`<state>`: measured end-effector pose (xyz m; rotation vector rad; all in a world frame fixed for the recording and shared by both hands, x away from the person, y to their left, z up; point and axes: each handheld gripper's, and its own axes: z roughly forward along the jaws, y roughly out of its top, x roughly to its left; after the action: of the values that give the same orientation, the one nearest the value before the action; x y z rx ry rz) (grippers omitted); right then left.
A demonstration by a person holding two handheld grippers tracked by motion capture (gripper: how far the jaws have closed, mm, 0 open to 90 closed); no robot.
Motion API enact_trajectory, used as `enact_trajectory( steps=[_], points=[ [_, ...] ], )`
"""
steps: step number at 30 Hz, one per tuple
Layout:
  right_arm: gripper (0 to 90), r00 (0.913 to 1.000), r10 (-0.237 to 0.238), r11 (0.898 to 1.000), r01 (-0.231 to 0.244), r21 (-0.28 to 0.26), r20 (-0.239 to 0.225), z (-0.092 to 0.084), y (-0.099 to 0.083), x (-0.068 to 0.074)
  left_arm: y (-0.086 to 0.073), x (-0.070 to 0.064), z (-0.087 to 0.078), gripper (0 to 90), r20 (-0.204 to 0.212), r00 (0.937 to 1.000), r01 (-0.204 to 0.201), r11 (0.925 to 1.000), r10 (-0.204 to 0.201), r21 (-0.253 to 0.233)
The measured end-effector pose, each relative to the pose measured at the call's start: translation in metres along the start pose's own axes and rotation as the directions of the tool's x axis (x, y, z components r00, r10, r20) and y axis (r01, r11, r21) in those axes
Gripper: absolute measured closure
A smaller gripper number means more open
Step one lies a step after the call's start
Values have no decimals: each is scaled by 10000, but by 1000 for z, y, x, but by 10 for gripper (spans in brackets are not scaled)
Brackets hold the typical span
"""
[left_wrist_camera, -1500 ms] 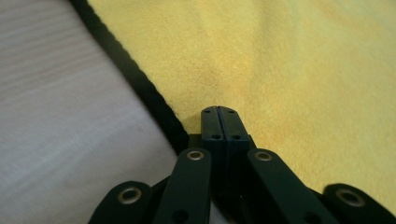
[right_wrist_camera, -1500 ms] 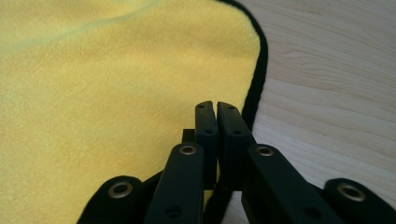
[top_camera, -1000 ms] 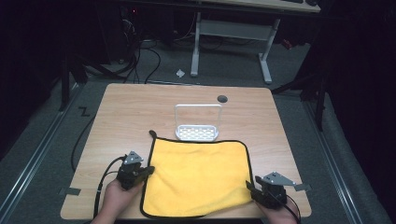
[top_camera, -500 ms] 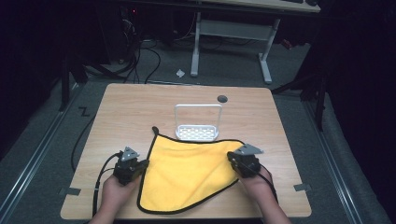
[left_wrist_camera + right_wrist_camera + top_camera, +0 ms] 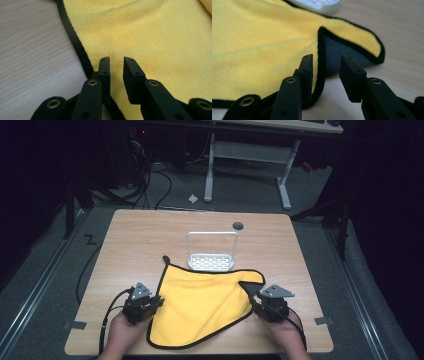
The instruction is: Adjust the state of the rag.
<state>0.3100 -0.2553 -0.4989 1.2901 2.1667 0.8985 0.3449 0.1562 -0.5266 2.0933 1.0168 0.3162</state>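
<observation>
**Inspector:** Position of the cloth (image 5: 200,307)?

**Assistant:** It lies on the table (image 5: 280,240), just in front of the white rack (image 5: 212,252). Its far edge touches or slightly overlaps the rack's base. The near edge runs close to the table's front edge.

**Inspector:** Progress of the fold?

**Assistant:** By my reading, barely begun. One corner on the right, in front of the rack, is turned over, grey underside up. The rest lies flat in one layer, yellow face up. No full fold is made; the main folds are all left.

**Inspector:** Left gripper (image 5: 145,304)?

**Assistant:** It sits at the cloth's left hem. Its jaws have just been opening and now stand a little apart above the cloth, pinching nothing, as the left gripper view shows (image 5: 116,67).

**Inspector:** Right gripper (image 5: 265,306)?

**Assistant:** At the turned corner, right of the cloth. Its jaws have also just been opening and are moderately apart. The black hem rises between them beside one pad, but the pads do not press it (image 5: 324,67). I judge the corner released.
</observation>
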Motion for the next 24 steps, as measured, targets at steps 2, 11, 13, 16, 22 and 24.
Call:
enact_trajectory(
  steps=[2, 11, 13, 16, 22, 24],
  points=[
    [634, 9995, 186, 9993, -177, 343, -265, 10, -4, 3, 0, -3, 1, 756, 22, 10000, -48, 10000, 48, 32],
    [880, 9987, 201, 9975, -231, 661, 458, -25, -36, -4, 0, -6, 3, 744, 77, 9997, -241, 9996, 240, 164],
    [893, 9969, 425, 9965, -471, 688, 668, -40, -49, -7, 1, -7, 4, 744, 92, 9996, -285, 9994, 283, 191],
    [838, 9930, 605, 9970, -651, 430, 1013, -59, -61, -10, 3, -8, 5, 744, 36, 9995, -329, 9991, 328, 260],
    [802, 9904, 681, 9976, -690, 38, 1203, -63, -48, -15, 4, -10, 5, 721, 74, 9997, -245, 9993, 243, 267],
    [786, 9924, 541, 9985, -533, -107, 1101, -57, -37, -15, 3, -12, 5, 702, 101, 9996, -258, 9993, 255, 285]
  ],
)
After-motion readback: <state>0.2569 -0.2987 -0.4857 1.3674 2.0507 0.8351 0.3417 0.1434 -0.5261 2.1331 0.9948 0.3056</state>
